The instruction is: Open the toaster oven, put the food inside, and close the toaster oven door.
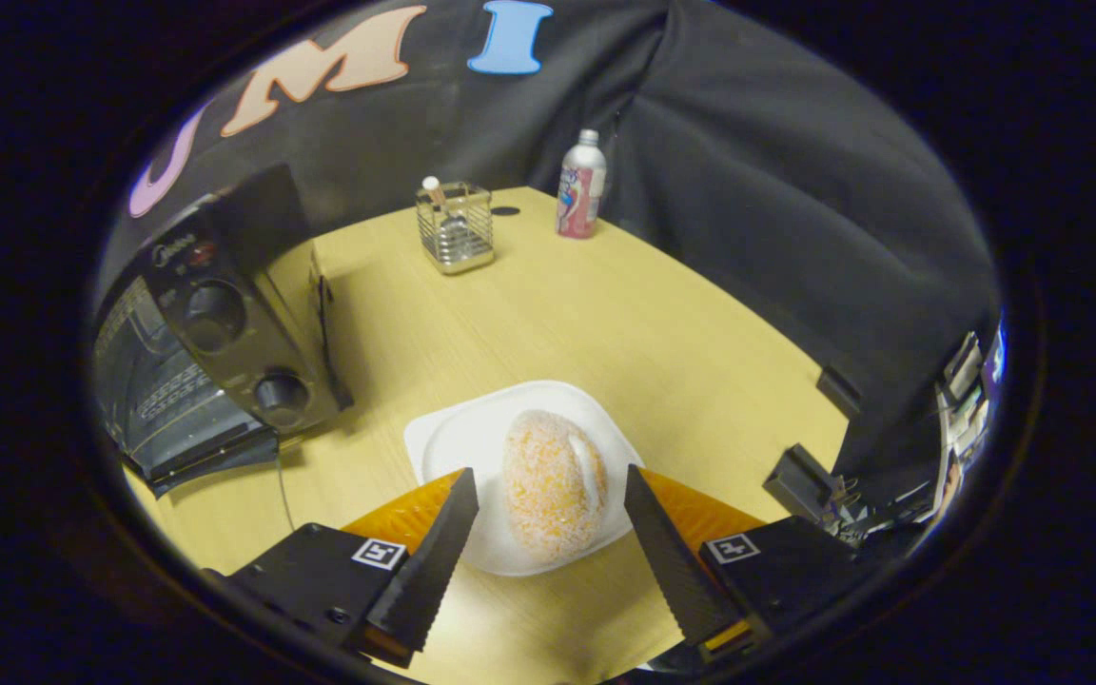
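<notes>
On the left of the table [548,314] stands the toaster oven [215,333], its door [196,442] already dropped open toward the front and its two knobs facing the tool's side. Behind it, further along the table, sit a wire holder [456,228] with something standing in it and, to its right, a small bottle [581,185], both well apart from the work. Nearer the tool lies a white plate [458,442] carrying the food, a sugared doughnut [553,480] with a pale filling showing at its right side. The tool [550,490] is released: its fingers stand spread, one on either side of the doughnut, neither touching it as far as can be seen, with the doughnut between them and the plate's rim just under the tips. The step in hand looks like the grasp. The risks follow from that: the doughnut is soft, so a hard squeeze could crush it or push out the filling; a shallow bite may let it slip on the way left; and fingers set too low could catch the plate and drag it. At the far right, clamps [800,476] grip the table's edge.
</notes>
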Demonstrator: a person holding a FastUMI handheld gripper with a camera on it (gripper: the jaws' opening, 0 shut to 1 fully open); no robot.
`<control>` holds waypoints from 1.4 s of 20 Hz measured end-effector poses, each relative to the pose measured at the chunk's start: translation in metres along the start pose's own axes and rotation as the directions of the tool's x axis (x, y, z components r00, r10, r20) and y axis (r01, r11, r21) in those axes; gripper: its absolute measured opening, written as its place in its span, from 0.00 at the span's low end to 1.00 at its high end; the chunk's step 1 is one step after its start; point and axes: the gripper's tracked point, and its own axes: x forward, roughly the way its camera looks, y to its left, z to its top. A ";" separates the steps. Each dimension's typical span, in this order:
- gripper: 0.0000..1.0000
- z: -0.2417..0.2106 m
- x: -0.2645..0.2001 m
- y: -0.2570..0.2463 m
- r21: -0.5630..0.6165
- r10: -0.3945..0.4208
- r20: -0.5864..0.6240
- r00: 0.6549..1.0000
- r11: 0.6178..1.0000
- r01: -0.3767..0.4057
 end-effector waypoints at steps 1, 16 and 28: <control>0.98 -0.006 0.005 0.000 0.006 0.000 -0.020 1.000 1.000 0.001; 0.71 0.002 -0.007 0.025 0.201 0.100 0.016 0.995 0.974 -0.101; 0.70 0.018 -0.101 0.080 0.437 0.210 0.185 0.960 0.858 -0.272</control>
